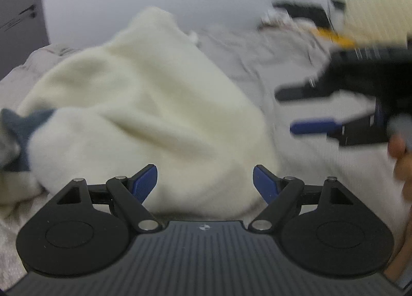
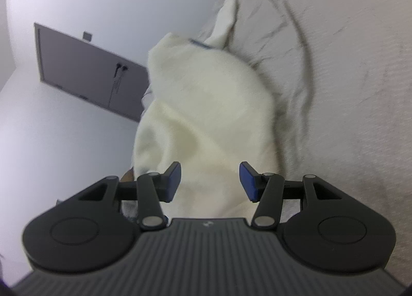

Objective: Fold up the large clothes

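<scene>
A cream fleece garment (image 1: 144,105) lies heaped on a pale grey bed sheet (image 1: 257,64). A dark blue-grey piece (image 1: 15,126) shows at its left edge. My left gripper (image 1: 205,182) hovers open over the garment's near edge, with nothing pressed between its blue pads. My right gripper (image 1: 285,110) comes in from the right, blurred and open, beside the heap, with a hand (image 1: 401,157) behind it. In the right wrist view the right gripper (image 2: 209,182) is open above the garment (image 2: 206,105). Its pads stand apart and clear of the cloth.
The wrinkled sheet (image 2: 347,90) stretches to the right of the heap. A dark door (image 2: 85,69) is set in the white wall. Blurred dark things (image 1: 303,10) and a pale yellow textured thing (image 1: 378,7) sit at the far right.
</scene>
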Demonstrator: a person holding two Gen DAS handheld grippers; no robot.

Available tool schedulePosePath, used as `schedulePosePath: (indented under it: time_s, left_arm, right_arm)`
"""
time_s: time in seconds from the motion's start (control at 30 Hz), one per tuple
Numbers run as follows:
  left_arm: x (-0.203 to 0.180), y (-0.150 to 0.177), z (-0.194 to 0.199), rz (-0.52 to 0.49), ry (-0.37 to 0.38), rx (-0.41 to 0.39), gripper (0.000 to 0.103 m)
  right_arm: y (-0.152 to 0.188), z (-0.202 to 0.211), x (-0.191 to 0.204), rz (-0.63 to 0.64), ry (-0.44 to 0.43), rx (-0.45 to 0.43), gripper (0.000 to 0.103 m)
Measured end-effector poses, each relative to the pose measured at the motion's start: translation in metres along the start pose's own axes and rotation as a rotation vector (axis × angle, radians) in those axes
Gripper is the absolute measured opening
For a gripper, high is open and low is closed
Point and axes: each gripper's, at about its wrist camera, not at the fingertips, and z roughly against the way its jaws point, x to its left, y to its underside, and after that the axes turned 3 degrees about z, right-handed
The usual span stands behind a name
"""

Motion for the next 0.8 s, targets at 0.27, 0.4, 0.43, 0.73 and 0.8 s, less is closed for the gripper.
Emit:
schedulePosePath:
  time_s: [0.27, 0.4, 0.43, 0.73, 0.8]
  left_arm:
    - [0.026, 0.01, -0.021, 0.264, 0.101, 0.109, 0.085]
    - [0.046, 0.019, -0.033, 0.457, 0.121, 0.158, 0.084]
    - [0.055, 0.02, -0.033, 0.507, 0.13, 0.153, 0.084]
    - [0.122, 0.027, -0.034, 0.908, 0.142, -0.017, 0.038]
    - [0.127, 0.02, -0.033, 0.911, 0.172, -0.056, 0.016]
  right_arm:
    - [0.0, -0.009, -0.016, -0.038, 0.079, 0.023, 0.054]
    - [-0.004, -0.018, -0.019, -0.013, 0.137, 0.042, 0.054]
    - [-0.004, -0.02, -0.02, -0.009, 0.153, 0.049, 0.054]
    - [-0.006, -0.017, -0.015, 0.094, 0.196, 0.015, 0.054]
    - [-0.004, -0.015, -0.006, 0.156, 0.214, -0.006, 0.054]
